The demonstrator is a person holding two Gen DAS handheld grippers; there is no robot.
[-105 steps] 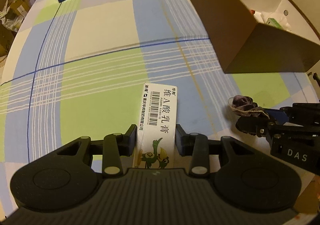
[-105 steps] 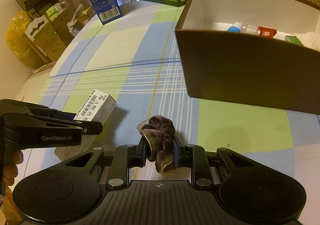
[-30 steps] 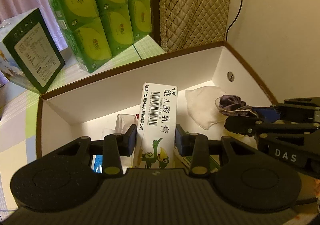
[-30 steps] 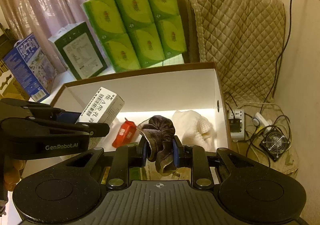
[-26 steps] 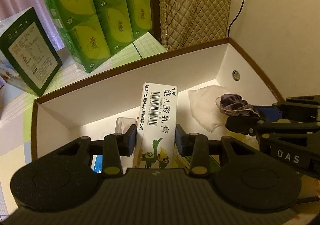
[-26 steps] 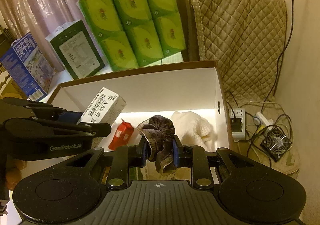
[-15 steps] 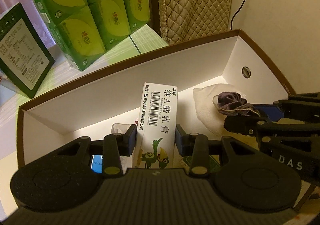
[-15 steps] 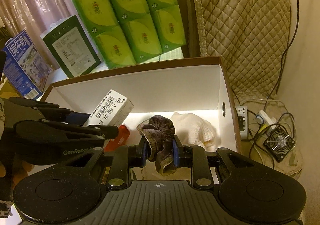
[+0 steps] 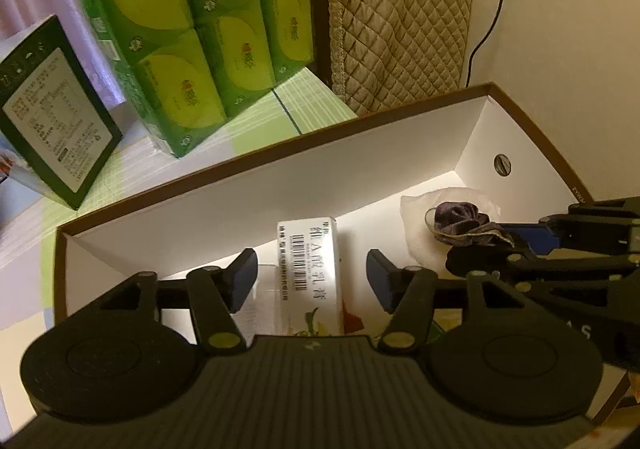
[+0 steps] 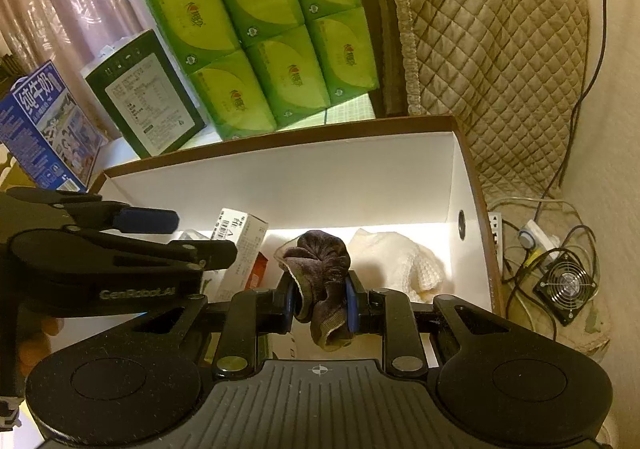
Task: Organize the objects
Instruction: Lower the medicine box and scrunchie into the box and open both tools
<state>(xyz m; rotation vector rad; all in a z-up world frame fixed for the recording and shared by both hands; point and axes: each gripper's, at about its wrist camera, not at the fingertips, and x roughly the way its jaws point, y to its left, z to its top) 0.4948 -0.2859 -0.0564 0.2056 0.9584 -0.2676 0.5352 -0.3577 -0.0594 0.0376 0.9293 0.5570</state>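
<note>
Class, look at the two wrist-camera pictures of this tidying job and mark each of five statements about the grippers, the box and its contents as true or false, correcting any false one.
1. The left gripper is clamped on the white barcoded carton. False: its jaws stand open, clear of the carton on both sides.
2. The right gripper is shut on the dark purple velvet scrunchie. True.
3. The brown cardboard box with white inside is empty. False: it holds the carton, a white knitted cloth and other items.
4. Green tissue packs stand stacked behind the box. True.
5. The scrunchie lies on the box floor. False: it hangs between the right gripper's jaws.
</note>
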